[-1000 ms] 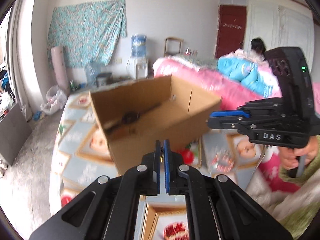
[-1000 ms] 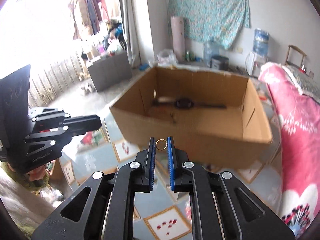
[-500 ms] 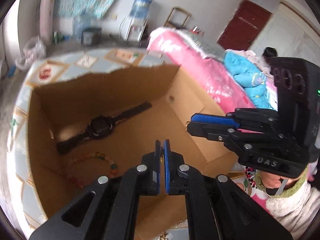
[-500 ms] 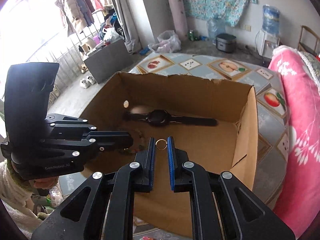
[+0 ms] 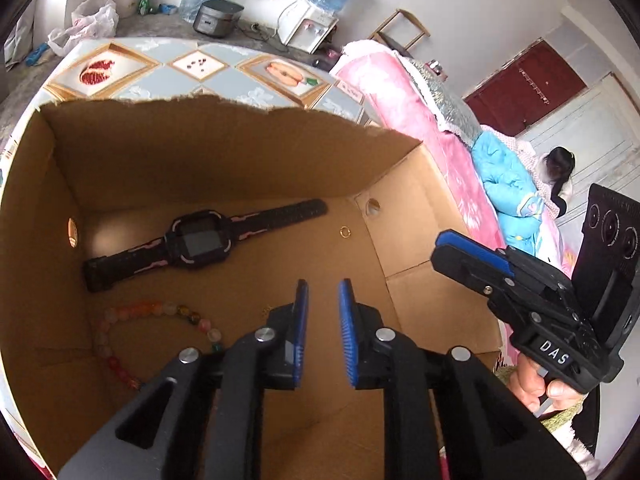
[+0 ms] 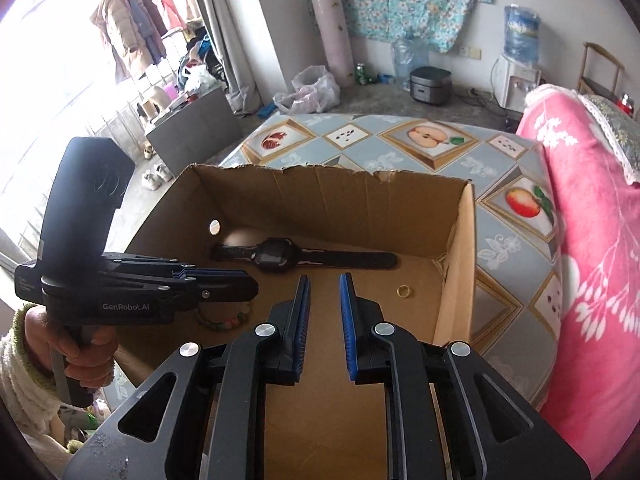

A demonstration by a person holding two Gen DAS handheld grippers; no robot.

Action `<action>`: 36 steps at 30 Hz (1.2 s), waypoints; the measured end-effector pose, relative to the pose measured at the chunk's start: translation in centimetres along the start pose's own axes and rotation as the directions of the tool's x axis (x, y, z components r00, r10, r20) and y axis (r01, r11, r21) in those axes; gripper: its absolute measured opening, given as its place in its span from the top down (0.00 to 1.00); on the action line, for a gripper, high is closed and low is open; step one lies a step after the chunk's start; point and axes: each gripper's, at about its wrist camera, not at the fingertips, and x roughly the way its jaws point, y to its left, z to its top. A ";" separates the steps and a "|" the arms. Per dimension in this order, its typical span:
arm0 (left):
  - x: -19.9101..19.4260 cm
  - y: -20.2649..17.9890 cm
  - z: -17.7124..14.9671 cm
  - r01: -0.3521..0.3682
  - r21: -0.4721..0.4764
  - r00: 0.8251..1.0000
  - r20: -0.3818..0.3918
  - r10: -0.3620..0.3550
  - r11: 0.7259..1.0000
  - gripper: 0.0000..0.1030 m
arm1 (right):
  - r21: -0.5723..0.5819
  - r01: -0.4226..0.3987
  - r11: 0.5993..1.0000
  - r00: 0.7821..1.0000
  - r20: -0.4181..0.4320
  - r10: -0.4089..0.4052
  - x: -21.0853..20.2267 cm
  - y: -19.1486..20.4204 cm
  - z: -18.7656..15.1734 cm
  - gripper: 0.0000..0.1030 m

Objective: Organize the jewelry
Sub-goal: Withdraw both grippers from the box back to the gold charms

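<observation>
An open cardboard box (image 5: 224,148) (image 6: 460,248) holds a black and pink watch (image 5: 200,238) (image 6: 280,258), a bead bracelet (image 5: 160,312) (image 6: 224,322) and a small gold ring (image 5: 345,232) (image 6: 403,291) on its floor. My left gripper (image 5: 323,292) is open and empty above the box floor. My right gripper (image 6: 324,288) is open and empty over the box, left of the ring. Something tiny and gold (image 5: 265,312) lies by the left finger; I cannot tell what it is.
The box stands on a table with a fruit-print cloth (image 6: 432,140). A pink blanket (image 6: 592,240) lies to the right. The right gripper body (image 5: 540,304) hangs over the box's right wall; the left gripper body (image 6: 120,280) over its left wall.
Both grippers moved over the box and opened. The gold ring left the right gripper and now lies on the box floor. The left gripper's small gold piece is out of its jaws.
</observation>
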 end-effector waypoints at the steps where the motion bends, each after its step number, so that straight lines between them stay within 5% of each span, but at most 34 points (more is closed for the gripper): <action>1: -0.1 0.1 0.0 -0.002 0.004 1.000 0.002 0.002 1.000 0.81 | 0.009 0.002 1.000 1.000 0.009 -0.002 -0.4 -0.1 -0.1 0.85; 10: -3.6 -0.8 -1.8 0.024 0.064 0.995 0.098 -0.030 0.998 0.79 | 0.039 0.020 0.999 0.993 0.112 -0.024 -5.2 0.0 -1.2 0.72; 16: -10.5 -3.1 -7.4 0.056 0.240 0.965 0.236 -0.114 0.969 0.55 | 0.021 -0.006 1.000 0.970 0.244 0.000 -11.1 1.4 -4.9 0.59; 21: -14.5 -3.3 -13.7 -0.009 0.340 0.951 0.294 -0.097 0.941 0.31 | 0.017 -0.062 0.998 0.952 0.300 0.054 -13.6 3.3 -9.3 0.55; 30: -10.5 -0.7 -20.9 -0.097 0.237 0.983 0.176 0.055 0.967 0.25 | 0.208 -0.188 0.960 0.978 0.132 0.163 -7.3 5.3 -15.9 0.55; 36: -5.5 -1.8 -23.2 -0.210 0.347 0.975 0.146 0.168 0.914 0.39 | 0.283 -0.138 0.949 0.988 -0.024 0.151 -2.2 6.9 -18.1 0.68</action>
